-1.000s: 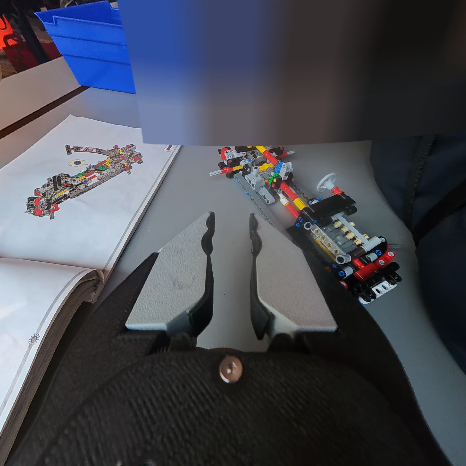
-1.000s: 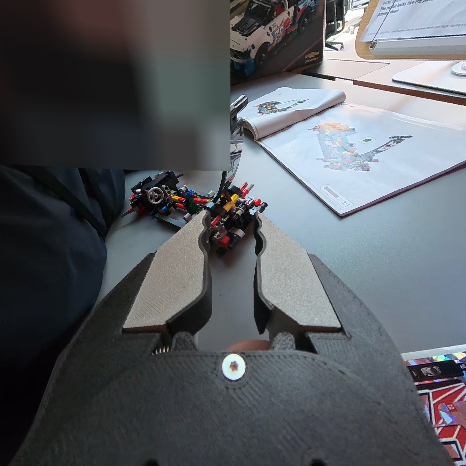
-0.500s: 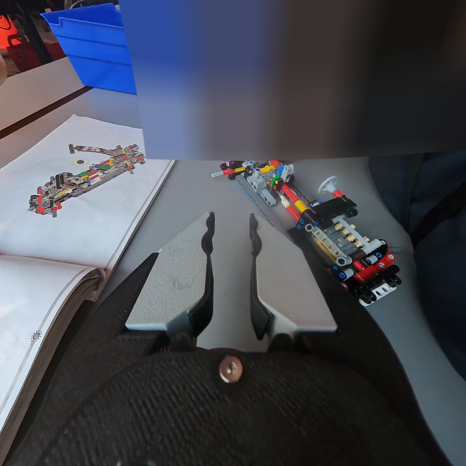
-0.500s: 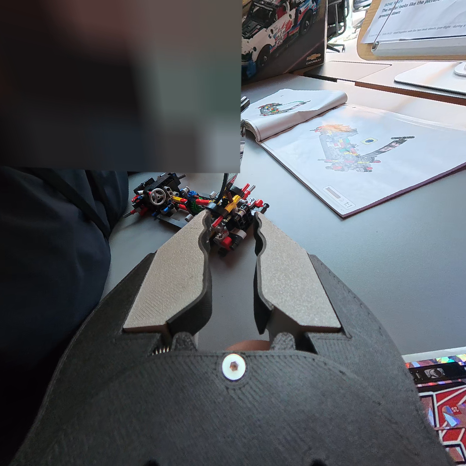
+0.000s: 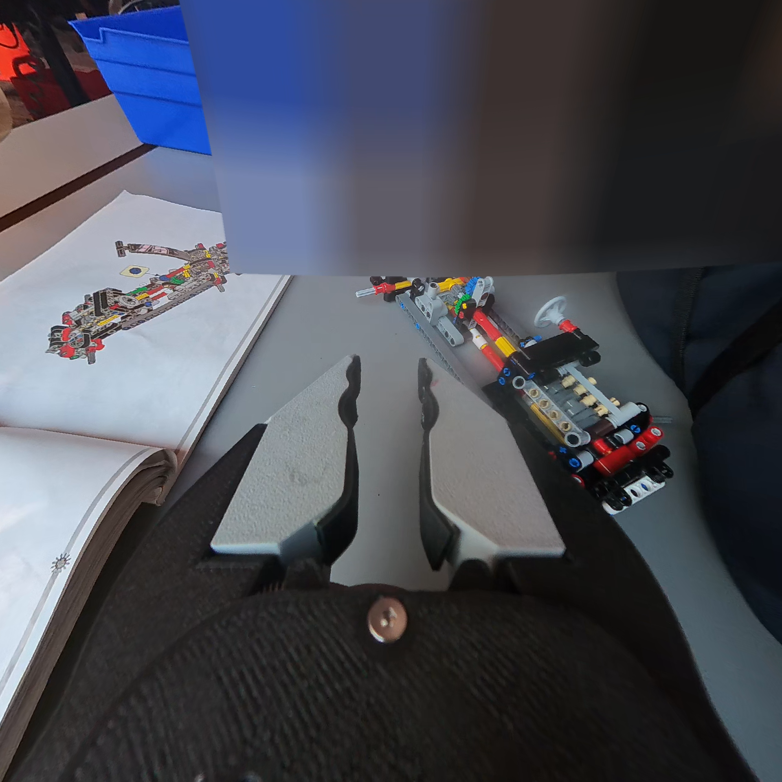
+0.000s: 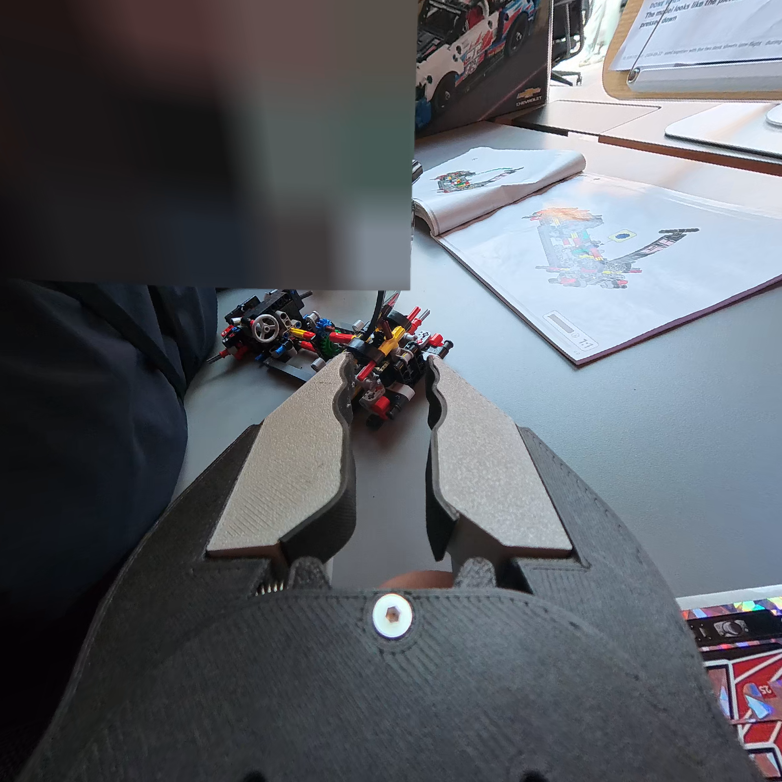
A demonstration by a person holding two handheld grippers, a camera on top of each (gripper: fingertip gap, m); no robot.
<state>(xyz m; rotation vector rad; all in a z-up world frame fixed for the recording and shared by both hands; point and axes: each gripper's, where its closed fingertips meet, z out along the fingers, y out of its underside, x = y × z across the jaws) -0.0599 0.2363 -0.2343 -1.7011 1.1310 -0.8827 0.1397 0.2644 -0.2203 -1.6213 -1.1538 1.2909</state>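
A part-built toy-brick car chassis [image 5: 546, 381] in black, red, yellow and grey, with a small grey steering wheel [image 5: 550, 311], lies on the grey table [image 5: 321, 338]. My left gripper [image 5: 389, 368] is open and empty over bare table, with the chassis just to its right. In the right wrist view the chassis [image 6: 296, 334] lies with one end between the fingertips of my right gripper [image 6: 389, 364]. That gripper is open. The left finger [image 6: 334, 381] covers part of the chassis end, and a gap shows beside the right finger [image 6: 440, 381].
An open instruction booklet [image 5: 127, 359] lies left of the left gripper; it also shows in the right wrist view [image 6: 613, 275]. A blue bin [image 5: 152, 84] stands behind it. A person's dark clothing [image 6: 84, 423], a boxed car set [image 6: 478, 55] and a red shiny sheet [image 6: 744, 677] border the table. Spacing between my two grippers at the tips: around 20 centimetres.
Both views have shifted slightly, so the chassis sits a little lower in the left wrist view. Both jaws keep the same opening and nothing was grasped.
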